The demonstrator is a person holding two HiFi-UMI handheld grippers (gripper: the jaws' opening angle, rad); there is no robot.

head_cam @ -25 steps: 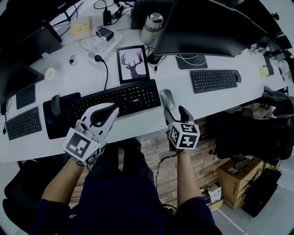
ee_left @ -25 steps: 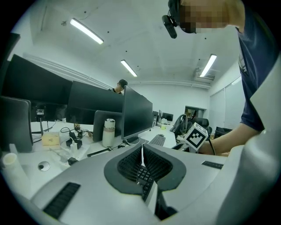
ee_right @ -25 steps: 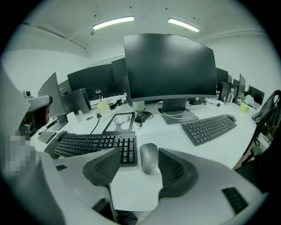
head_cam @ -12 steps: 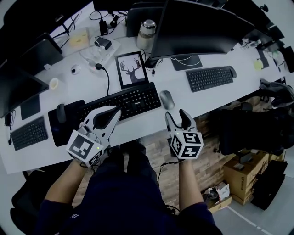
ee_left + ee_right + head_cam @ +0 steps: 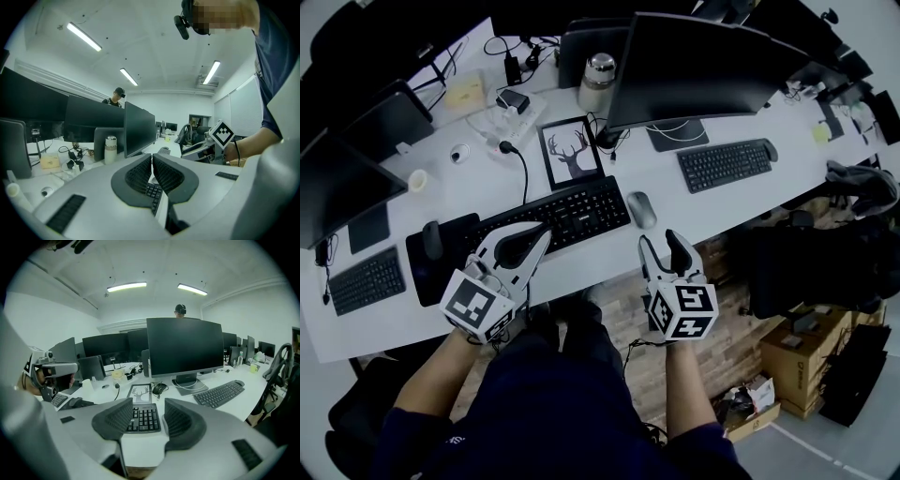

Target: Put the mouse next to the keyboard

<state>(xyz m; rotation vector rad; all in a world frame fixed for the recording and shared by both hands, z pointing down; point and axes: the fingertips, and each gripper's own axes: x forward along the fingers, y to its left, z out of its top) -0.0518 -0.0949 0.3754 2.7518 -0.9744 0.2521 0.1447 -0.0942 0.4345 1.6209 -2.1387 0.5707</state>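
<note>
The grey mouse lies on the white desk, just off the right end of the black keyboard. My right gripper hovers over the desk's front edge, a short way back from the mouse. It is open with nothing between its pads, and its jaws have just been closing. In the right gripper view the keyboard's number pad shows between the jaws. My left gripper is shut and empty over the keyboard's front edge, with keys showing under its tips.
A framed deer picture, a steel flask and a large monitor stand behind the keyboard. A second keyboard lies to the right. At the left are a black mat with another mouse and a small keyboard.
My right gripper has drawn back and up from the mouse, which stays beside the keyboard. The left gripper has lifted a little.
</note>
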